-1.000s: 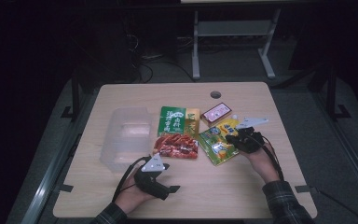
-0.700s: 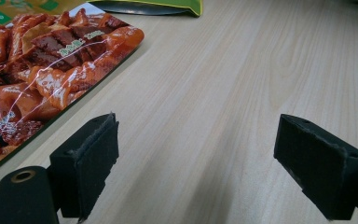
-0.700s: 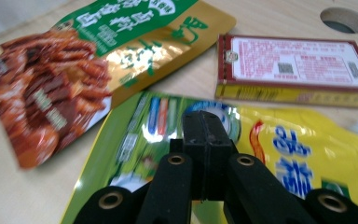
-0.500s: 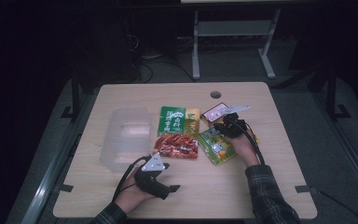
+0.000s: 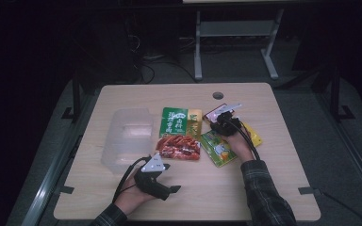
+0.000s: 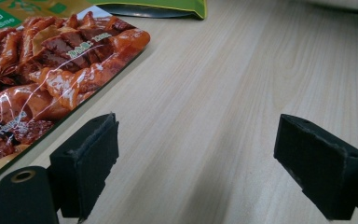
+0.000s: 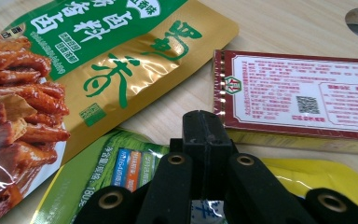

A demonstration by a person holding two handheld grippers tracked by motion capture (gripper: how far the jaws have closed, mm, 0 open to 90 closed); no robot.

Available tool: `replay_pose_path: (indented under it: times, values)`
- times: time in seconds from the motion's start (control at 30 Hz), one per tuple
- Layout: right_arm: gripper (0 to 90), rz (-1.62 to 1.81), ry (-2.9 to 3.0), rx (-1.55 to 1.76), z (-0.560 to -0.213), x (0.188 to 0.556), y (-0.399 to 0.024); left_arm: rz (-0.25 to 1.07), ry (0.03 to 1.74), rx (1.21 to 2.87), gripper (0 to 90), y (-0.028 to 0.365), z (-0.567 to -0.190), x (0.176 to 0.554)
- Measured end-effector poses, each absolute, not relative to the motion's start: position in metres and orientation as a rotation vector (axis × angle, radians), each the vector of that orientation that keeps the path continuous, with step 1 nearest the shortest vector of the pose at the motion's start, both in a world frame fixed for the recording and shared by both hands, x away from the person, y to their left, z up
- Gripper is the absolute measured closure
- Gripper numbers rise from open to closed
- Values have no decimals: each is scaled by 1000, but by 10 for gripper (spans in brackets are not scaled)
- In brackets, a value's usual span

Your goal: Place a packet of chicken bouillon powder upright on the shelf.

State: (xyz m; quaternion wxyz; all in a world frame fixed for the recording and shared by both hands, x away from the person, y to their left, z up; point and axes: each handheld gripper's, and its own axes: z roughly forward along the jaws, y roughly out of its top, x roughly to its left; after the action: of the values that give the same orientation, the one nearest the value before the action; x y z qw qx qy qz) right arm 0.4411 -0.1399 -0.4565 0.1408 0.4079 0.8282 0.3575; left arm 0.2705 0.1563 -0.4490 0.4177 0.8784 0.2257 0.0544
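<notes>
While both hands rest at the table, findings run as follows.

Right gripper: jaws pressed together with nothing visibly caught between them; the tip sits low beside the corner of the red-bordered packet, seemingly poised to nudge or lift that edge.
Red-bordered packet: flat on the table, printed back up, far side of the snack cluster, overlapping a yellow pouch.
Left gripper: jaws spread wide over bare wood, holding nothing, parked near the front edge, apparently on standby.
Red meat pouch: flat, just beside the left jaw, not touched.
Clear tub: left of the pouches, probably the destination.
Change: the right gripper has travelled from the green cartoon pouch up to the packet; the left gripper has stayed put.
</notes>
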Motion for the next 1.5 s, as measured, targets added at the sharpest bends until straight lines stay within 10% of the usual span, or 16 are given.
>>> replay_pose_path:
  times: [1.5]
  values:
    - [900, 1043, 2343, 1172, -438, 357, -218, 127, 560, 2204, 135, 156, -452, 270]
